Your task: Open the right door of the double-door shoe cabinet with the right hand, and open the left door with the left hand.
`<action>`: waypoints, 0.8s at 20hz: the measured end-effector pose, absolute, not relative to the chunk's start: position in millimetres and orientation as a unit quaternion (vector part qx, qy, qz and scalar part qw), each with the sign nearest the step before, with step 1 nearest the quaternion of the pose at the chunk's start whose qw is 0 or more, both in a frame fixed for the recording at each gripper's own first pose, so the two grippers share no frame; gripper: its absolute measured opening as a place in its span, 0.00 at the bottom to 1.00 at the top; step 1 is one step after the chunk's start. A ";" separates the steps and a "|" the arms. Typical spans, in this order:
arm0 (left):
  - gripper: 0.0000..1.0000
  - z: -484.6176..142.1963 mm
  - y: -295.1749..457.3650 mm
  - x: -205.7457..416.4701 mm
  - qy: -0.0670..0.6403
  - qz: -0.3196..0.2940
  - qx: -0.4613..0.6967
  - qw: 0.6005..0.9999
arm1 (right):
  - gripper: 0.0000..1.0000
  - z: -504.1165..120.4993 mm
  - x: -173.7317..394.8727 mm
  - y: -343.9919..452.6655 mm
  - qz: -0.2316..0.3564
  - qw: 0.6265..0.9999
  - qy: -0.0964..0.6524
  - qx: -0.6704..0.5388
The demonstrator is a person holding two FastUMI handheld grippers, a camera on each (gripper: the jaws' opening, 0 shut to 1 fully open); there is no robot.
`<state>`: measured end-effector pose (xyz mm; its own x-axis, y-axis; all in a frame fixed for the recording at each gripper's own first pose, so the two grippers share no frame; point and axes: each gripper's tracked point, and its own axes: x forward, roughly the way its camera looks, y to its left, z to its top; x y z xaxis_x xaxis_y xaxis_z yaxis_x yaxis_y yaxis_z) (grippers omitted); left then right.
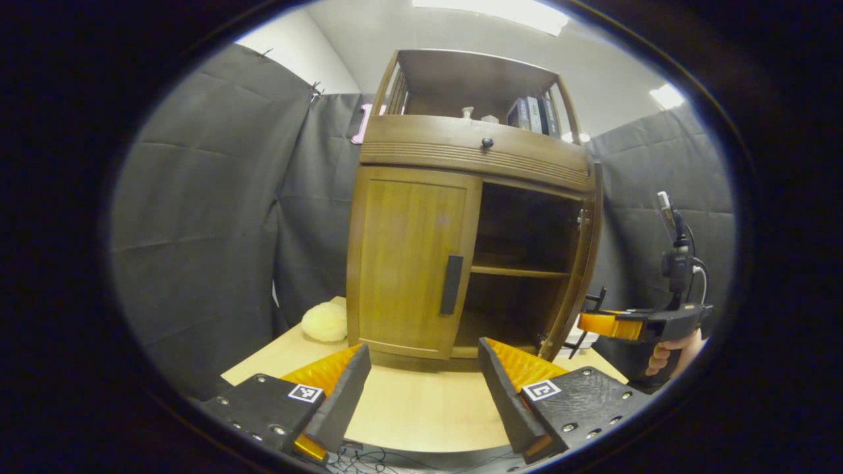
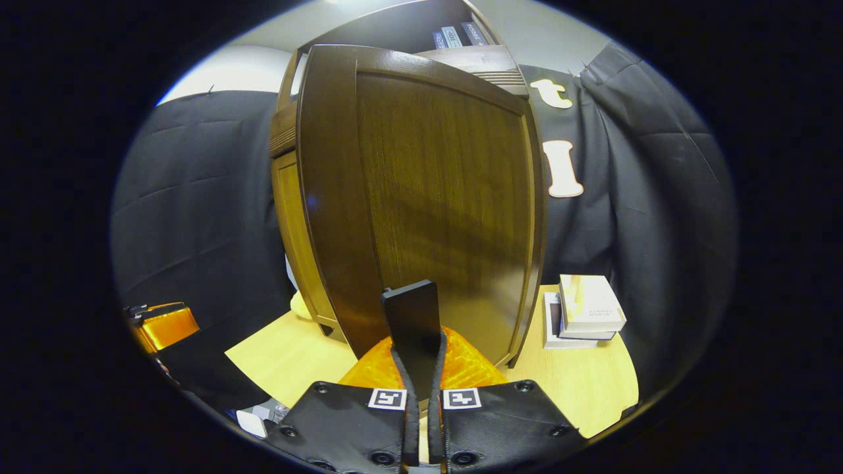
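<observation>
Gripping door handle [image 2: 412, 316]: right gripper [image 2: 419, 368].

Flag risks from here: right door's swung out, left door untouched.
1. The right gripper is clamped on the right door's handle; swinging further may twist it off.
2. The open left gripper is far from the left door's handle; a skewed approach could hit the panel.

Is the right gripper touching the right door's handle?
Touching. In the right gripper view, the right gripper has both fingers closed on the black handle of the open right door.
</observation>
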<state>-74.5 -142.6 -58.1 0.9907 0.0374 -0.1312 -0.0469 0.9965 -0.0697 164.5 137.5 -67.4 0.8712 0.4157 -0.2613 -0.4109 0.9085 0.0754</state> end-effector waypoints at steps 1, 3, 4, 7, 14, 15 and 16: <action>0.95 -59.9 -149.4 -75.4 0.067 0.021 -0.035 0.997 | 0.10 -67.8 165.1 138.5 0.216 0.967 0.137 0.010; 0.96 -59.2 -164.2 -77.5 0.066 0.020 -0.033 0.997 | 0.10 -67.6 165.2 137.9 0.220 0.966 0.135 0.011; 0.95 -58.6 -171.7 -76.7 0.065 0.020 -0.032 0.997 | 0.07 -67.2 165.1 137.3 0.221 0.966 0.134 0.012; 0.95 -58.7 -178.4 -77.8 0.064 0.022 -0.040 0.997 | 0.07 -65.6 166.0 138.2 0.224 0.966 0.128 0.018; 0.95 -51.9 -175.3 -73.1 0.063 0.038 -0.066 0.995 | 0.02 -65.0 176.2 126.4 0.210 0.971 0.113 0.011; 0.95 -47.7 -174.7 -72.1 0.064 0.039 -0.060 0.995 | 0.06 -62.9 177.1 127.7 0.210 0.972 0.108 0.014; 0.95 -45.9 -176.2 -71.4 0.065 0.038 -0.055 0.996 | 0.06 -61.9 179.6 127.7 0.210 0.972 0.104 0.015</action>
